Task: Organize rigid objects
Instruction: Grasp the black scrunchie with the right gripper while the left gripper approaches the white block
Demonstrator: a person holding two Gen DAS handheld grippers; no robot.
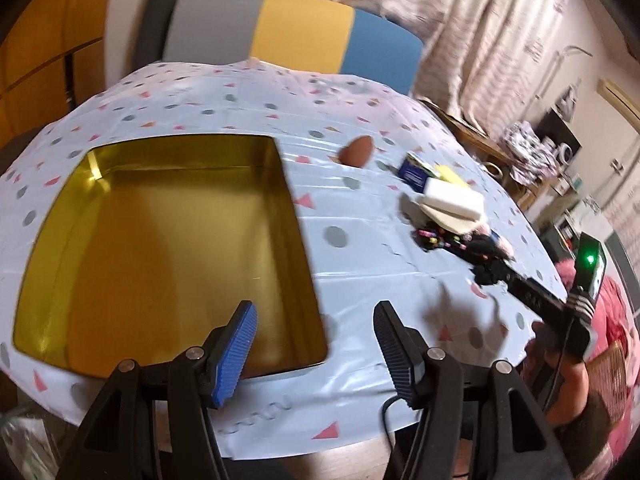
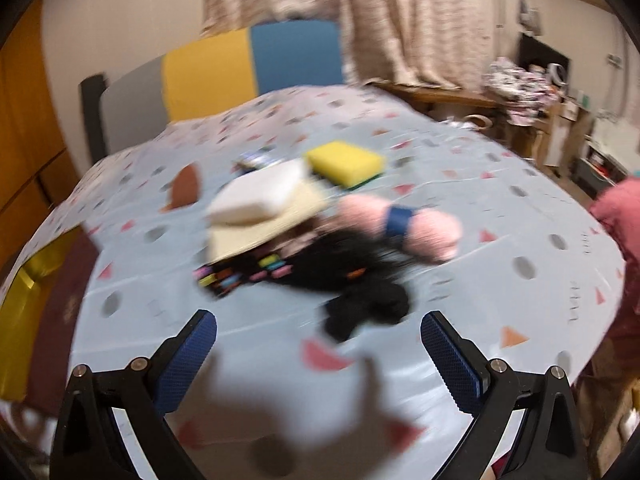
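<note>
An open gold tin (image 1: pixel 52 240) sits on the spotted tablecloth, its inside bare. My left gripper (image 1: pixel 316 352) hangs over the tin's near right corner, open, nothing between its fingers. A pile lies to the right: a white block (image 2: pixel 260 194) on a beige pad (image 2: pixel 276 220), a yellow sponge (image 2: pixel 346 162), a pink roll with a blue band (image 2: pixel 400 220), a black cloth (image 2: pixel 360 284) and a black case with coloured marks (image 2: pixel 240 272). My right gripper (image 2: pixel 320 360) is open just short of the black cloth. A brown egg-shaped object (image 1: pixel 356 151) and a small blue box (image 1: pixel 414 170) lie further back.
A chair with grey, yellow and blue back panels (image 1: pixel 300 28) stands behind the table. Curtains and cluttered shelves (image 2: pixel 532 76) fill the right background. A hand and a pink sleeve (image 1: pixel 616 320) are at the right table edge. The right wrist view is motion-blurred.
</note>
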